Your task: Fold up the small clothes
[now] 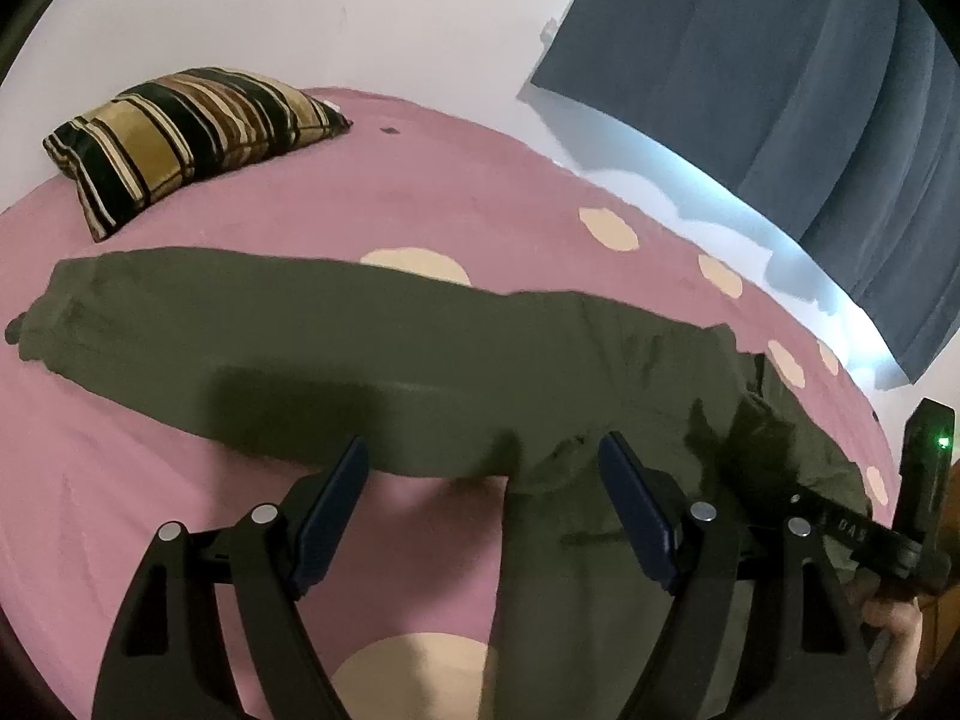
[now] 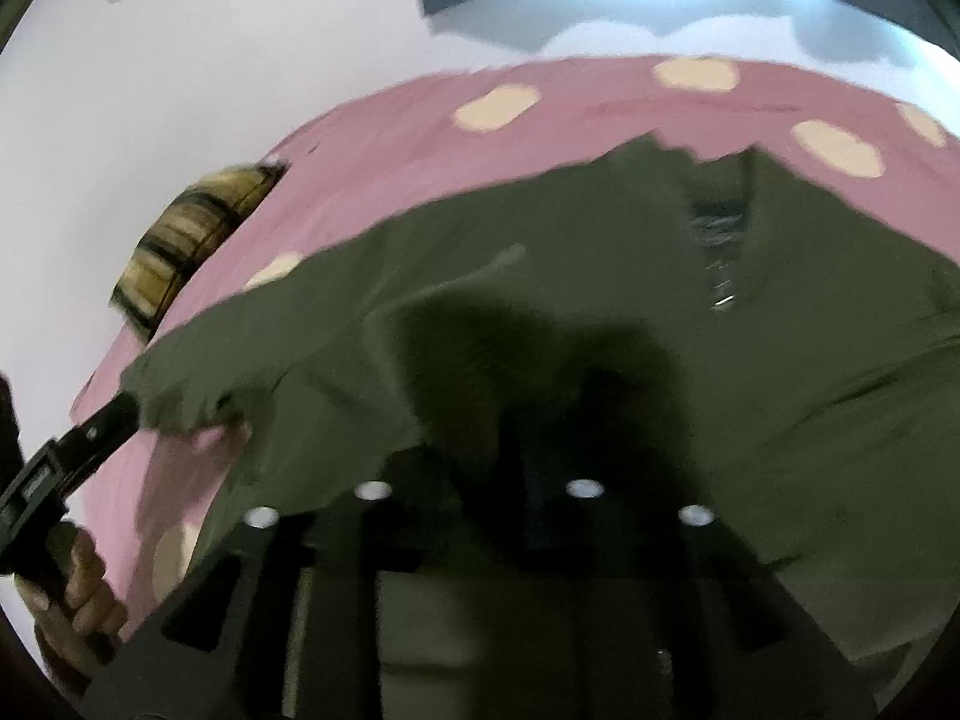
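Left claw (image 1: 486, 468) gapes over olive trousers (image 1: 360, 348) on pink bedsheet (image 1: 120, 450).

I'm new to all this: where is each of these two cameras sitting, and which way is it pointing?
Left wrist view: sits on the left gripper, looking forward over its open fingers at olive trousers on a pink bedsheet, with a striped pillow beyond; the right gripper shows at the right edge.
Right wrist view: sits on the right gripper, low over the blurred trousers' waist; its fingers are dark and indistinct. The left gripper and a hand show at left.
Shared: trousers, bedsheet, pillow, blue curtain.
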{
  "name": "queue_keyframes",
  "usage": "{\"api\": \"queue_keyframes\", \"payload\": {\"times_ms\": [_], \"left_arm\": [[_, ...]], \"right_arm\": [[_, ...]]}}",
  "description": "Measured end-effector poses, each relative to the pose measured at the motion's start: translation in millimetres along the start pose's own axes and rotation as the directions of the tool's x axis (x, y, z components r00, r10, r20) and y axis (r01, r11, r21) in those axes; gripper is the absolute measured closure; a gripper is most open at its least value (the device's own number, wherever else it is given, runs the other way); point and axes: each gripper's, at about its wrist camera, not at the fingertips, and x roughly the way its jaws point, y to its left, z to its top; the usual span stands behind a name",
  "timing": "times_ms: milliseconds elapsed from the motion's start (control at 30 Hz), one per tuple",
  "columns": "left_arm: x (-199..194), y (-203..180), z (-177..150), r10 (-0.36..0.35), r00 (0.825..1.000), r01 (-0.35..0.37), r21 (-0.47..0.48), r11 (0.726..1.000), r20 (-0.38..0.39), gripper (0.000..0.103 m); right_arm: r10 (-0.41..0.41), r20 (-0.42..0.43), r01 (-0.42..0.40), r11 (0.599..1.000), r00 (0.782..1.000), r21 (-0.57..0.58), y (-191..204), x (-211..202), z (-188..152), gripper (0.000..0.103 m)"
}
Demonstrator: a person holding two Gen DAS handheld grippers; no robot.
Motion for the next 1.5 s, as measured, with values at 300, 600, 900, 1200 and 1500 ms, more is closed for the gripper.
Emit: {"api": "queue_keyframes", "payload": {"times_ms": [300, 600, 900, 1200, 1500], "left_arm": [[11.9, -12.1, -13.5, 0.002, 0.999, -0.001, 0.032, 1.000, -0.041, 0.025], [17.4, -19.3, -18.6, -0.012, 0.998, 0.014, 0.036, 0.999, -0.063, 0.025], [21.6, -33.2, -23.0, -0.005, 0.996, 0.009, 0.052, 0.999, -0.085, 0.025], [21.8, -40.4, -26.3, 0.008, 0.996, -0.002, 0.071, 0.997, -0.092, 0.025], [27.5, -34.1, -28.4, 0.006, 0.993, -0.001, 0.042, 0.999, -0.118, 0.025]], "right_arm": [[0.283, -0.095, -0.294, 0.947, 0.954, -0.131, 31.9, -23.5, -24.4, 0.032], [0.030, 0.213, -0.055, 0.992, 0.977, 0.113, -115.5, -156.2, -42.5, 0.032], [-0.009, 0.132, -0.068, 0.820, 0.991, 0.568, -288.5, -170.3, -108.0, 0.043], [0.090, 0.170, -0.174, 0.797, 0.981, 0.579, -308.1, -161.2, -139.0, 0.094], [0.117, 0.182, -0.204, 0.784, 0.976, 0.587, -315.2, -175.4, -137.0, 0.078]]}}
